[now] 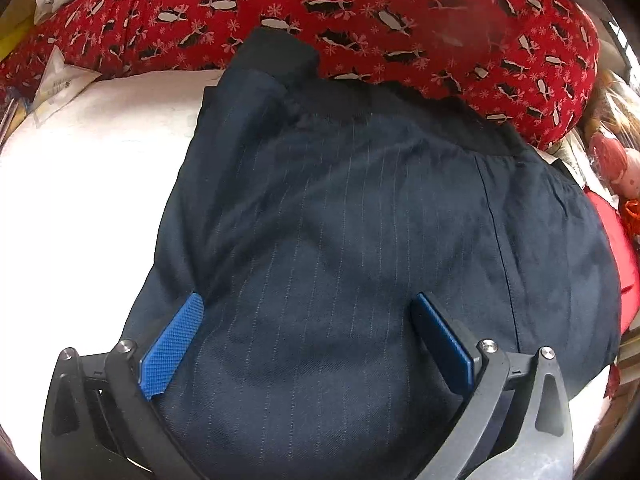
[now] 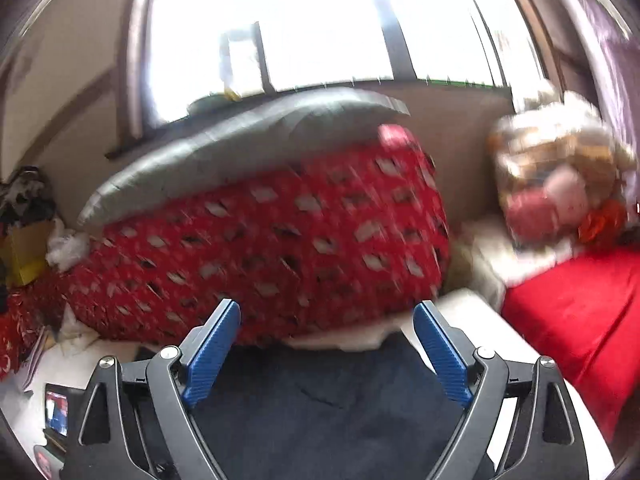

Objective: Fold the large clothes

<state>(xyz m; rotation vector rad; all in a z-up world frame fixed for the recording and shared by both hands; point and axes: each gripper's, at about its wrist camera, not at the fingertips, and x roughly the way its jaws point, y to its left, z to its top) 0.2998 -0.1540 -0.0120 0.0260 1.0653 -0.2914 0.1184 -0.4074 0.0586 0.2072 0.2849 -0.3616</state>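
Fold set down, both grippers released

The folded navy pinstriped garment (image 1: 340, 232) lies on the white bed surface (image 1: 100, 168); left gripper (image 1: 308, 320) and right gripper (image 2: 326, 328) gape empty. Next likely smoothing or another fold.

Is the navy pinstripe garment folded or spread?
Folded: navy pinstripe garment lies as a compact stack on the white surface, layered edges at its top.
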